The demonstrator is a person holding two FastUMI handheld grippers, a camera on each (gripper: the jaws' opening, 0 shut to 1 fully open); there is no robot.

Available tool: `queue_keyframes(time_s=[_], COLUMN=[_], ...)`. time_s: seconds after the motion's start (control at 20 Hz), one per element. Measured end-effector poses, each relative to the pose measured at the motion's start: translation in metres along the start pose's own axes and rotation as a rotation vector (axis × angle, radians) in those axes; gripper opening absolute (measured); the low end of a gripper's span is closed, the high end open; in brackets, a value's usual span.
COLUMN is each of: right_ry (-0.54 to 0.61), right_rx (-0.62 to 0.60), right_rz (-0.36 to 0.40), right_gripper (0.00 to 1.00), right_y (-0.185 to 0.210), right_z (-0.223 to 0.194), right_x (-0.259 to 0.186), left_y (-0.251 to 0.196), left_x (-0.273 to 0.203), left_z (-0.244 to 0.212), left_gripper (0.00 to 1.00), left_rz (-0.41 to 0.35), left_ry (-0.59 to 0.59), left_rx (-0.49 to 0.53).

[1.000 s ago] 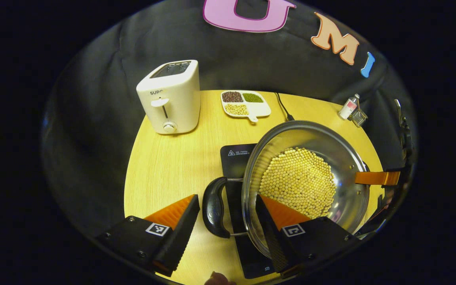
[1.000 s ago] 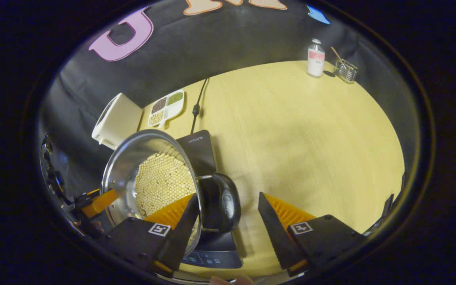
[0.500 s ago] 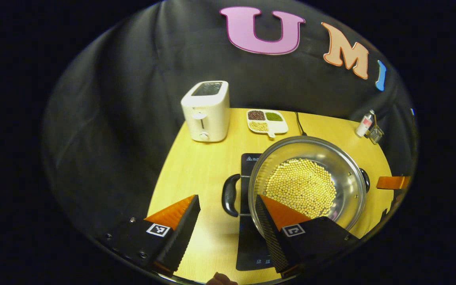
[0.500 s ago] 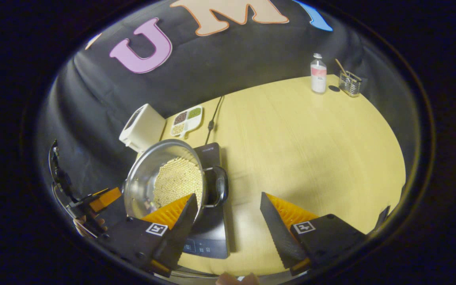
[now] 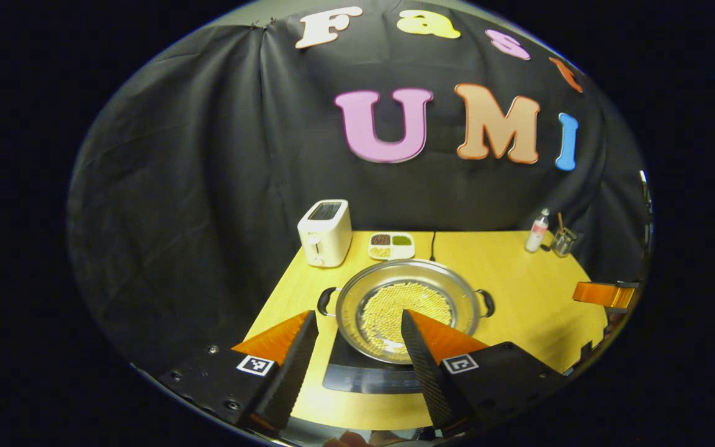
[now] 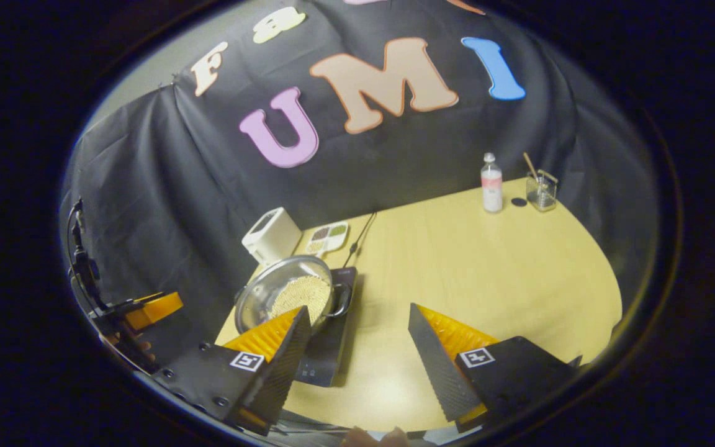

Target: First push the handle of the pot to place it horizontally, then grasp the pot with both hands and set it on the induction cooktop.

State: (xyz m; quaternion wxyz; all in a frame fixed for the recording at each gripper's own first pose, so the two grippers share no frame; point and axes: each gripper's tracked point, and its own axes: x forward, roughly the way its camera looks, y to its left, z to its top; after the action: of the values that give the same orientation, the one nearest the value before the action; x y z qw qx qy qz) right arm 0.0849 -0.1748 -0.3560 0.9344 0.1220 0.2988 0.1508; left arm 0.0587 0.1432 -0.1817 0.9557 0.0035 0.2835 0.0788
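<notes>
A steel pot (image 5: 408,273) holding yellow beans rests on the black induction cooktop (image 5: 364,377), its two black handles pointing left and right. My left gripper (image 5: 357,360) is open and held back above the table's near edge, well clear of the pot. In the right gripper view the pot (image 6: 259,302) and the cooktop (image 6: 326,355) lie to the left. My right gripper (image 6: 357,363) is open over bare table, apart from the pot. An orange finger of the right gripper (image 5: 602,293) appears at the right edge of the left gripper view, and the left gripper (image 6: 149,306) at the far left of the right gripper view.
A white toaster (image 5: 325,233) and a divided dish of beans (image 5: 391,246) stand at the back, with a black cable (image 5: 432,245) beside them. A bottle (image 6: 491,184) and a glass holder (image 6: 542,188) sit at the back right of the yellow table (image 6: 488,273).
Both grippers have drawn back and up from the pot's handles, staying open. The pot stays on the cooktop and now looks small and far.
</notes>
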Motion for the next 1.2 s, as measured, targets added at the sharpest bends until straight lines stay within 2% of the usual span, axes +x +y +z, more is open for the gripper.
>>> queue_keyframes(time_s=[0.3, 0.45, 0.5, 0.55, 0.7, 0.75, 0.8, 0.85, 0.9, 1.0, 1.05, 1.15, 1.2], right_ry=[-0.253, -0.419, -0.473, -0.505, -0.53, -0.534, -0.542, -0.546, -0.55, -0.552, -0.539, -0.552, -0.562], right_rx=[-0.057, -0.107, -0.141, -0.184, -0.265, -0.254, -0.232, -0.218, -0.215, -0.224, -0.23, -0.231, -0.225], right_rz=[-0.05, -0.087, -0.111, -0.131, -0.158, -0.158, -0.161, -0.165, -0.176, -0.175, -0.172, -0.165, -0.16], right_gripper=[0.92, 0.92, 0.97, 0.97, 0.97, 0.97, 0.92, 0.92, 0.97, 0.97, 0.92, 0.92, 0.92], right_y=[-0.028, -0.028, -0.027, -0.026, -0.007, 0.001, 0.005, 0.005, 0.005, 0.009, 0.013, 0.022, 0.027], right_z=[0.066, 0.096, 0.105, 0.108, 0.105, 0.104, 0.103, 0.099, 0.095, 0.084, 0.079, 0.079, 0.084], right_x=[-0.072, -0.117, -0.134, -0.149, -0.18, -0.187, -0.195, -0.203, -0.21, -0.22, -0.224, -0.229, -0.229], left_y=[-0.058, -0.08, -0.083, -0.084, -0.076, -0.071, -0.069, -0.068, -0.069, -0.066, -0.059, -0.036, -0.049], left_x=[-0.055, -0.078, -0.088, -0.098, -0.129, -0.134, -0.139, -0.144, -0.148, -0.155, -0.158, -0.168, -0.202], left_z=[0.067, 0.093, 0.1, 0.1, 0.098, 0.094, 0.087, 0.08, 0.073, 0.07, 0.069, 0.068, 0.066], left_gripper=[0.83, 0.83, 0.83, 0.84, 0.83, 0.83, 0.83, 0.83, 0.84, 0.84, 0.84, 0.86, 0.88], left_rz=[-0.097, -0.159, -0.176, -0.187, -0.189, -0.186, -0.187, -0.193, -0.204, -0.215, -0.194, -0.117, -0.115], left_ry=[-0.242, -0.341, -0.37, -0.379, -0.428, -0.438, -0.44, -0.436, -0.436, -0.449, -0.442, -0.456, -0.48], left_rx=[0.025, 0.032, 0.027, 0.02, 0.003, 0.006, 0.009, 0.008, 0.001, -0.019, -0.016, -0.013, -0.014])
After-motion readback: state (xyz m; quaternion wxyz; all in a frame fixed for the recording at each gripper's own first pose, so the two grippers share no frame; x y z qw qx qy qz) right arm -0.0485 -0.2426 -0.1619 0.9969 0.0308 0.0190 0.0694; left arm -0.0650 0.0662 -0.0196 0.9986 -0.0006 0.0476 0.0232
